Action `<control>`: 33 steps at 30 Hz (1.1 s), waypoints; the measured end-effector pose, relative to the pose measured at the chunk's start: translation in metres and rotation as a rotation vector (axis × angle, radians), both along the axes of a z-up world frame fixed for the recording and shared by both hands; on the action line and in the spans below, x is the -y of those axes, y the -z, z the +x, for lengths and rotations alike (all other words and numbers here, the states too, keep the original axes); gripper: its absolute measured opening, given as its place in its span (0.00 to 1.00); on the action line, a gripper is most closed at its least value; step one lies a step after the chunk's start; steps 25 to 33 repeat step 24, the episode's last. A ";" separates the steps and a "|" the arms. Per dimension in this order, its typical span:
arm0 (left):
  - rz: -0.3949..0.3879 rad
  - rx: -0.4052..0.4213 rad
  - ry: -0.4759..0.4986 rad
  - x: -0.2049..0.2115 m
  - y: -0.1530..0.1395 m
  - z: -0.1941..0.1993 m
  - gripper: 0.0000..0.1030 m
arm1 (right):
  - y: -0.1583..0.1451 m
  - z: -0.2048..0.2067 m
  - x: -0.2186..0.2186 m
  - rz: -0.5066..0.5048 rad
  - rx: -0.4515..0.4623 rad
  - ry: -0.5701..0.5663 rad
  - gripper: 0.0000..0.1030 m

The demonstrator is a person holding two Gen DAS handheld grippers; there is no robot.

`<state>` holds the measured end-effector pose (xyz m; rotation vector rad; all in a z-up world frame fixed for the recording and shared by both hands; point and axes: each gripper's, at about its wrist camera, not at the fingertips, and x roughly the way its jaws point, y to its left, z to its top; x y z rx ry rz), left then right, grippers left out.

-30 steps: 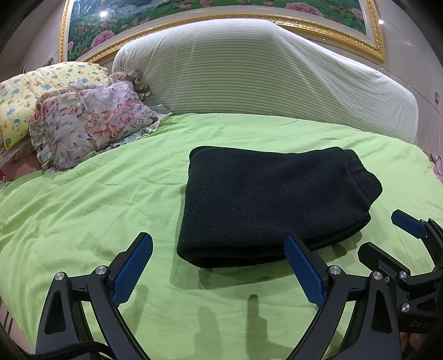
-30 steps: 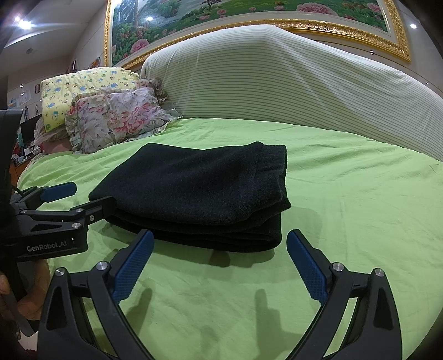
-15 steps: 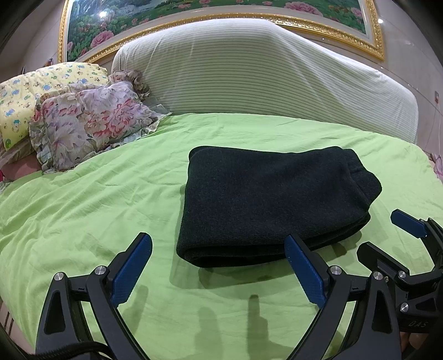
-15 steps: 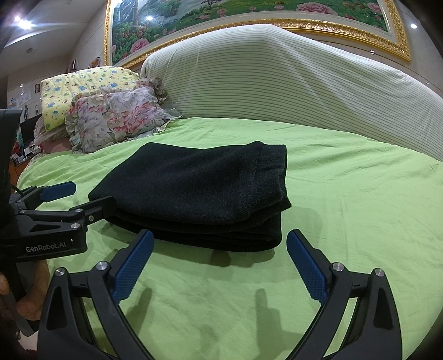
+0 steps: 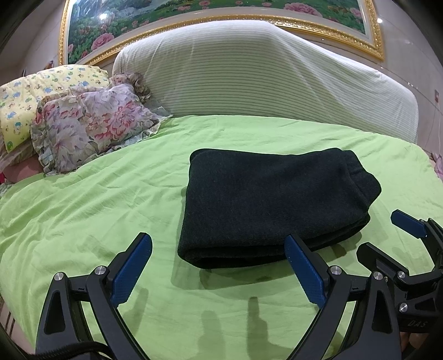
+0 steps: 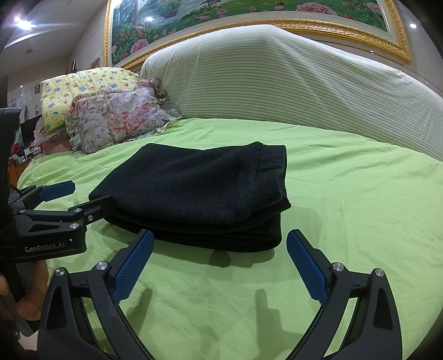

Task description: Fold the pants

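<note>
The black pants (image 5: 271, 202) lie folded into a thick rectangle on the green bed sheet (image 5: 91, 199); they also show in the right wrist view (image 6: 199, 193). My left gripper (image 5: 218, 265) is open and empty, just in front of the pants' near folded edge. My right gripper (image 6: 218, 263) is open and empty, just in front of the stack's near right corner. The right gripper also shows at the right edge of the left wrist view (image 5: 387, 235), and the left gripper at the left edge of the right wrist view (image 6: 80, 196), beside the pants.
A floral pillow (image 5: 91, 124) and a yellow patterned pillow (image 5: 25, 97) lie at the bed's far left. A striped covered headboard (image 5: 263, 80) rises behind the bed, with a gold-framed flower painting (image 5: 193, 13) above. Green sheet spreads right of the pants (image 6: 360, 188).
</note>
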<state>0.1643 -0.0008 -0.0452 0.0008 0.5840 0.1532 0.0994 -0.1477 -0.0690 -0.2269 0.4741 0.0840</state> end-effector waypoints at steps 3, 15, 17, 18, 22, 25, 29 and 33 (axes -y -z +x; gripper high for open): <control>-0.001 0.008 0.000 -0.001 -0.001 -0.001 0.94 | 0.000 0.000 0.000 0.001 0.002 0.000 0.94; -0.007 0.018 -0.002 -0.005 -0.002 -0.003 0.94 | -0.002 0.002 0.002 0.001 -0.002 0.001 0.94; -0.004 0.011 -0.003 -0.005 -0.001 -0.002 0.94 | -0.002 0.001 0.003 0.003 -0.002 0.001 0.94; -0.006 0.006 -0.004 -0.006 -0.001 -0.001 0.94 | -0.003 0.002 0.004 0.004 -0.001 0.001 0.94; 0.000 -0.007 -0.007 -0.004 -0.001 0.000 0.94 | -0.005 0.003 0.006 0.010 0.001 0.001 0.94; 0.006 -0.009 -0.003 -0.002 -0.001 0.000 0.94 | -0.005 0.005 0.008 0.011 -0.005 0.004 0.94; 0.006 -0.009 -0.003 -0.002 -0.001 0.000 0.94 | -0.005 0.005 0.008 0.011 -0.005 0.004 0.94; 0.006 -0.009 -0.003 -0.002 -0.001 0.000 0.94 | -0.005 0.005 0.008 0.011 -0.005 0.004 0.94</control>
